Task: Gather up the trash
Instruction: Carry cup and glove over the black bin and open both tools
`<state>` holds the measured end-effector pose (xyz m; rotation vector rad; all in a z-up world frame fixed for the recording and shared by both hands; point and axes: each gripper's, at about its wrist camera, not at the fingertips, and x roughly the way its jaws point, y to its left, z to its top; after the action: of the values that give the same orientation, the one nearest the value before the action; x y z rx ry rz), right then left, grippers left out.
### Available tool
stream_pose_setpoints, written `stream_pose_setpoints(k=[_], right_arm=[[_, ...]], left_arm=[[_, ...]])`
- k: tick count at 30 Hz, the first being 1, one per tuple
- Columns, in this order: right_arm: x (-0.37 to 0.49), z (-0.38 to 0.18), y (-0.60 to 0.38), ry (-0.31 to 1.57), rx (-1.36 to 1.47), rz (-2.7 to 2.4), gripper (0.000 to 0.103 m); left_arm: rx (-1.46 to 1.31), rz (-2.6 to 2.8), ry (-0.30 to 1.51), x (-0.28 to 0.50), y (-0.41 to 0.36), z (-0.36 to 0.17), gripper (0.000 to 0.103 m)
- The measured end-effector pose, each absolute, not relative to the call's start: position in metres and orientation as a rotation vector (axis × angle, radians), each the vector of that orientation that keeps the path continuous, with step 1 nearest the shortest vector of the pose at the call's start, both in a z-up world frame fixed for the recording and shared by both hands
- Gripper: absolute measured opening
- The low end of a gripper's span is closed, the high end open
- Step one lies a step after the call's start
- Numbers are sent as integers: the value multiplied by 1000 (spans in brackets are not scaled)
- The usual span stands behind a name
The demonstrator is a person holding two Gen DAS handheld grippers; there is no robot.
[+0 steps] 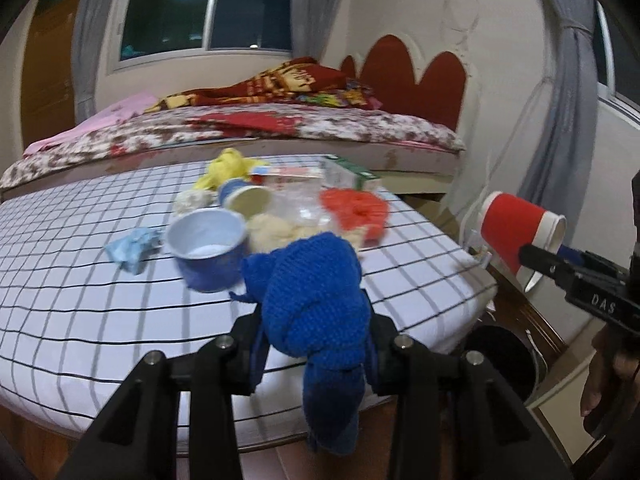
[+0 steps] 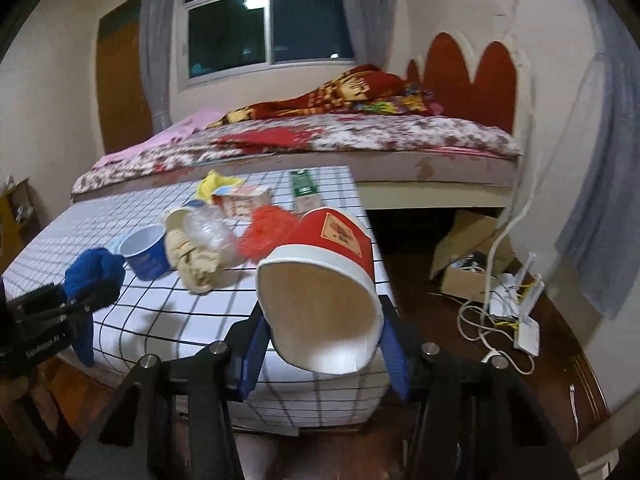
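Left gripper (image 1: 316, 344) clamped on blue knit cloth (image 1: 312, 292); right gripper (image 2: 324, 340) clamped on red paper cup (image 2: 324, 276). Dark bin (image 1: 500, 360) sits just right of left gripper, below worktop (image 1: 80, 280) edge. Carry both w/ steady grip; release only once over bin.

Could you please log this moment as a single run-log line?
left hand-held gripper: shut on blue cloth | right hand-held gripper: shut on red cup | bin: below, right
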<state>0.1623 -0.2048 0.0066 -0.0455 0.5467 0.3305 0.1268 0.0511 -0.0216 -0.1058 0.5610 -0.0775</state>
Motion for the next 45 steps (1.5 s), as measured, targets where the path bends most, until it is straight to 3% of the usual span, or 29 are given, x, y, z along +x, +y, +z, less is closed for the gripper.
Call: stream_pose_setpoints(k=[19,35,45], right_arm=[[136,-16,-340,595,52,90,53],[124,-91,-418,777,78,22,56],[151,-136,-443,885,156,61,56]], left_arm=[[3,-429,618,134,-83,-30,40],[107,-722,757,149,-204,-78,40],[167,-779,855,187,-237,-117,40]])
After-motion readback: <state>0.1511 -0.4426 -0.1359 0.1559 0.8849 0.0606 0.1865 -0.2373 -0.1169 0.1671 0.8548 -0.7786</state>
